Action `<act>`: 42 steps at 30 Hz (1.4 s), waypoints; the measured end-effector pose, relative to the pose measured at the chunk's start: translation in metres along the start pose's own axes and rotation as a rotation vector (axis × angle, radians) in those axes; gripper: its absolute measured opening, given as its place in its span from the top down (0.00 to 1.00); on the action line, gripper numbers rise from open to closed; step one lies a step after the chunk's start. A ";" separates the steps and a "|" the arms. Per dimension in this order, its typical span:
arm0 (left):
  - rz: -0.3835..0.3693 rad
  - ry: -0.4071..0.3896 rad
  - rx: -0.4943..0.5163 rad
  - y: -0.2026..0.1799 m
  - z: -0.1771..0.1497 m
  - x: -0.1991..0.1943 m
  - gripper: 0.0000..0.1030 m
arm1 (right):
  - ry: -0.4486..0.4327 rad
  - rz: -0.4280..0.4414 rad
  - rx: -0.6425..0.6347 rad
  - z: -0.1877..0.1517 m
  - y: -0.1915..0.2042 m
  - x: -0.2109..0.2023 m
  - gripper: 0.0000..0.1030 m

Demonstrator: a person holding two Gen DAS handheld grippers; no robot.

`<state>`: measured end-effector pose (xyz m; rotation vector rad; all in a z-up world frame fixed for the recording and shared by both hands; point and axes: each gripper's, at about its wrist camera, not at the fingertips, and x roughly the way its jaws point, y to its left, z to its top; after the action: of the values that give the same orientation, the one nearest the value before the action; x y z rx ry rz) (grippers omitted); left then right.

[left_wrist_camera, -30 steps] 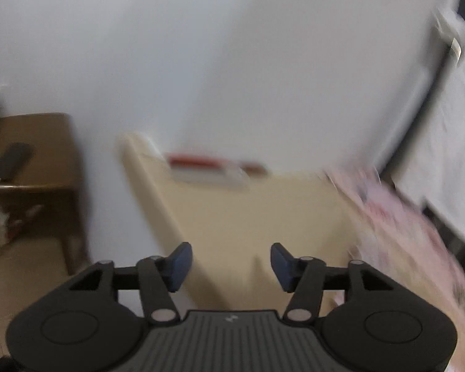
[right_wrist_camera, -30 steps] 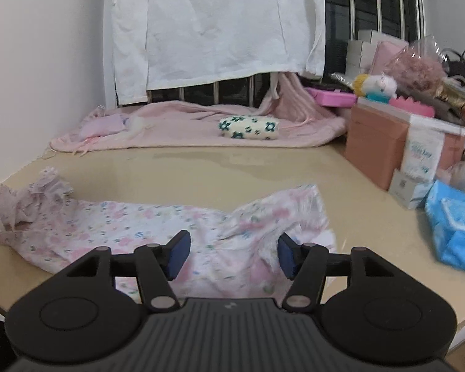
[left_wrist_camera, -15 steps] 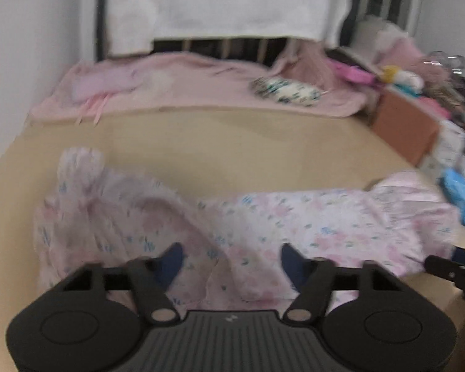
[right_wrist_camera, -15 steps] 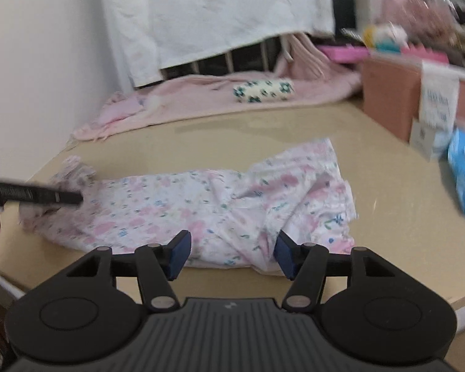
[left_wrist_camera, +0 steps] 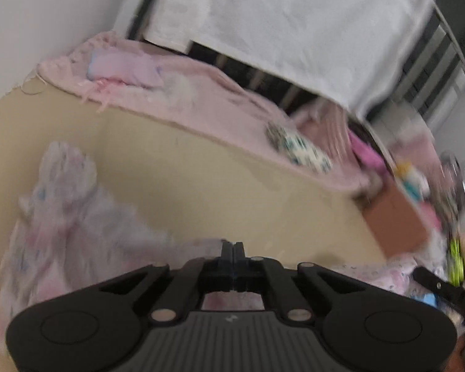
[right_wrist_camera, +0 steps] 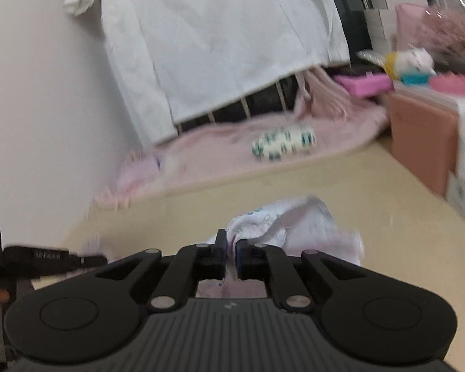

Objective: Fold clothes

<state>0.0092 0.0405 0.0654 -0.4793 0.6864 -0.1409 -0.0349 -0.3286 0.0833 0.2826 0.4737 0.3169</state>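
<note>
Beige table (right_wrist_camera: 341,183) against a white wall, pink blanket (right_wrist_camera: 220,148) at the back.
Both the left gripper (left_wrist_camera: 232,248) and right gripper (right_wrist_camera: 229,241) are clamped on the floral garment (right_wrist_camera: 310,226); a pink box (right_wrist_camera: 421,142) stands right.

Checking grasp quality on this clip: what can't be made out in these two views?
- Left gripper grip: the shut fingertips and motion blur hide any pinched fabric of the pink floral garment.
- Right gripper: its black body hides the garment's near edge.
- The garment's type: bunched and blurred in both views.
</note>
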 end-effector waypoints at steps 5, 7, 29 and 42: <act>0.155 0.012 -0.048 0.011 0.028 0.040 0.87 | 0.079 -0.228 0.014 0.040 -0.013 0.101 0.59; 0.104 0.016 -0.014 0.019 0.020 0.027 0.73 | 0.055 -0.316 -0.105 0.036 0.000 0.097 0.58; -0.035 0.109 0.446 -0.030 -0.052 0.011 1.00 | 0.211 -0.082 -0.270 -0.051 0.007 0.033 0.93; -0.167 0.166 0.503 0.008 -0.157 -0.140 0.90 | 0.233 -0.016 -0.296 -0.121 0.037 -0.139 0.48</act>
<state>-0.1994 0.0277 0.0371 -0.0395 0.7418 -0.5014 -0.2197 -0.3215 0.0477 -0.0473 0.6498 0.4015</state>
